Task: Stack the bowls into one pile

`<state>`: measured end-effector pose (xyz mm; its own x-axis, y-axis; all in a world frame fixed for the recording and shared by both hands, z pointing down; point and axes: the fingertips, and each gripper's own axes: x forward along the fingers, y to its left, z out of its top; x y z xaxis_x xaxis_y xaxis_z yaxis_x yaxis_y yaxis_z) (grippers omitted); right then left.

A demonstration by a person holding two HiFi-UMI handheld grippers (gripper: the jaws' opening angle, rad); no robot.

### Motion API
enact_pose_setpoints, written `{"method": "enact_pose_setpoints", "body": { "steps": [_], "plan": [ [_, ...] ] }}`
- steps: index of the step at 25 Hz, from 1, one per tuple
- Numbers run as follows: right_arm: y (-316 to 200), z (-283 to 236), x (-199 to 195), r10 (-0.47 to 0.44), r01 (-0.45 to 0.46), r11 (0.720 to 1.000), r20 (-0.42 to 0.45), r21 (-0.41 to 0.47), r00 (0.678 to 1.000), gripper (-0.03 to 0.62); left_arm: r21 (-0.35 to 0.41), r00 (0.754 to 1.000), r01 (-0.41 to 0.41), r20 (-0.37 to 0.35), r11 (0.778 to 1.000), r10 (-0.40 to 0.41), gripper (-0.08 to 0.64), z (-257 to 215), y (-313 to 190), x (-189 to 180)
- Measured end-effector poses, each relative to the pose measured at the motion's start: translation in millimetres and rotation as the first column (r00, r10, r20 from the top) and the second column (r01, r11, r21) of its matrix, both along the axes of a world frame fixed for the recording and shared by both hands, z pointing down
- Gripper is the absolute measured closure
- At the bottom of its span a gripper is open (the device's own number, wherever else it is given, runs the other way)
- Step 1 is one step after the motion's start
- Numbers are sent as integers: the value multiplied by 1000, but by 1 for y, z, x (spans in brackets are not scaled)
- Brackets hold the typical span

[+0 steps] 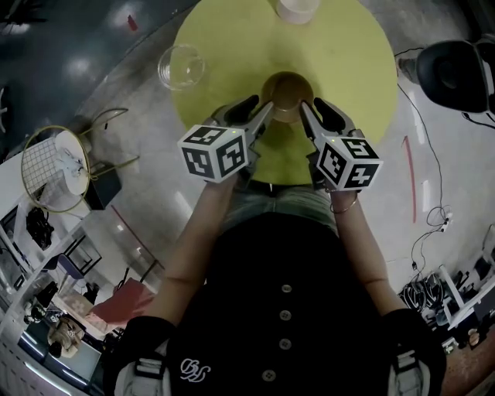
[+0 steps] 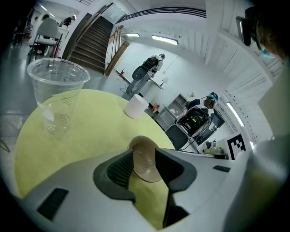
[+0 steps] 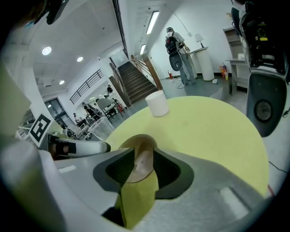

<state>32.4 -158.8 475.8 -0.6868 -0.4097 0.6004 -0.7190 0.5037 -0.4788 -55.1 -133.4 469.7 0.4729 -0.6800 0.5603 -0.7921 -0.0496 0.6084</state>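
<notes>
Near the middle of the round yellow table [image 1: 348,54], a tan round bowl [image 1: 286,93] is pinched at its left rim by the left gripper [image 1: 259,110] and at its right rim by the right gripper [image 1: 313,110].

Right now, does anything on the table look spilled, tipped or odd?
Nothing stands out. The bowl sits upright, with the left tongs and right tongs on opposite sides of its rim. The clear cup and white cup stand upright.
</notes>
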Motion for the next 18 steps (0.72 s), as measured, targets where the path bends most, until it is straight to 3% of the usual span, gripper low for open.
{"method": "enact_pose_setpoints", "body": {
  "steps": [18],
  "plan": [
    [15,-20,-27,-118,117,992,38,46,992,476,89,996,79,-41,993,-76,423,-30,20,-10]
  ]
}}
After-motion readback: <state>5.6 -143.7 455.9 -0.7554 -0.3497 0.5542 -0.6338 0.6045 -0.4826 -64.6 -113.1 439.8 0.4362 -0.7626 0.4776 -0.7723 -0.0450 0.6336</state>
